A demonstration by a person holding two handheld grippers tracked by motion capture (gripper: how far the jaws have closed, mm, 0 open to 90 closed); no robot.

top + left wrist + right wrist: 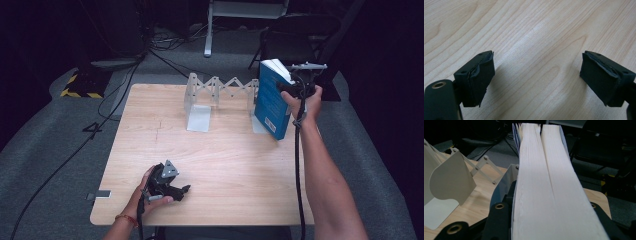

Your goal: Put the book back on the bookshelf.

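A thick blue book point(272, 102) stands upright at the table's far right, lifted slightly and tilted, next to the right end of a white accordion book rack point(220, 90). My right gripper point(295, 90) is shut on the book from its page side. In the right gripper view the white page edges point(544, 182) run up between my two black jaws, with a rack plate point(449, 180) to the left. My left gripper point(182, 190) rests near the table's front edge, held in a hand. Its pads point(479, 80) stand wide apart over bare wood, holding nothing.
The light wooden table point(225, 160) stands on grey carpet. Cables point(115, 95) trail across the floor at the left, and a dark chair point(295, 35) and a white stand leg point(209, 30) are behind the table. A cable hangs from the right gripper along the forearm.
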